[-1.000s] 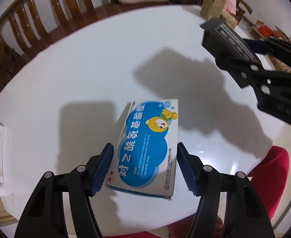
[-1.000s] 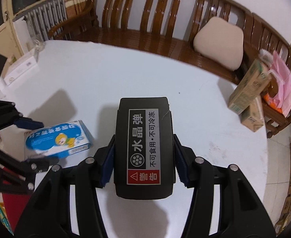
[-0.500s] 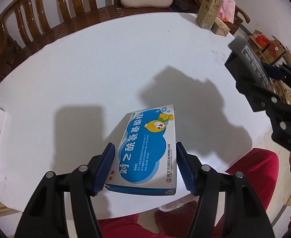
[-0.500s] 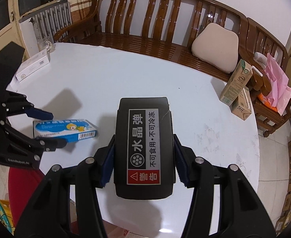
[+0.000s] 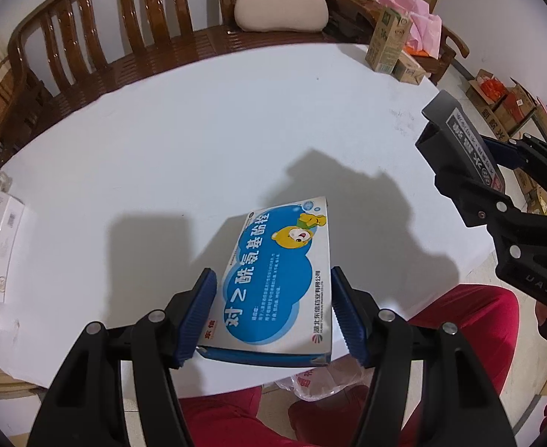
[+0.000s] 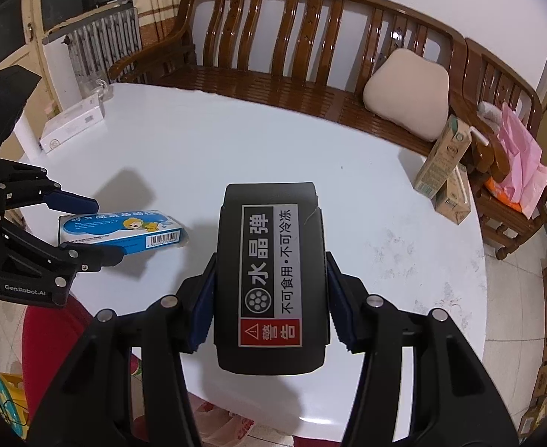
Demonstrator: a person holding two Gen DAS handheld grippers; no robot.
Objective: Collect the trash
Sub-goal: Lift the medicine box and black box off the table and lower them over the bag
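a big brown wooden bench (image 6: pixel 310 74) runs along the white wall behind the round white desk (image 5: pixel 199 141), and one soft beige cushion (image 6: pixel 407 93) leans on its back. the desk is almost bare now, which fits a clean-up job where things are being picked off it. there are two grippers, one in each of the person's hands. the right gripper (image 6: pixel 271 298) is pinching one black box (image 6: pixel 271 272) with a white label and a red warning mark, its blue pads pushed on the two long sides so the box cannot slip. the left gripper (image 5: pixel 273 313) is pinching one blue and white medicine box (image 5: pixel 277 279) with a little bear on it, also by its long sides. that box is tilted, its far end looks lifted off the desk, and its near end pokes out past the desk edge over the person's red trousers (image 5: pixel 459 320). i think both boxes are held up like this so they can be carried away to the trash. down by the floor there is a thin plastic bag (image 5: pixel 321 383), and it may be where they go. still on the desk are two small drink cartons (image 6: pixel 444 156), one standing and one lying just beside it at the far right edge, and one white box (image 6: pixel 72 123) at the far left edge. one pink bag (image 6: pixel 519 156) sits on a wooden chair beside the cartons.
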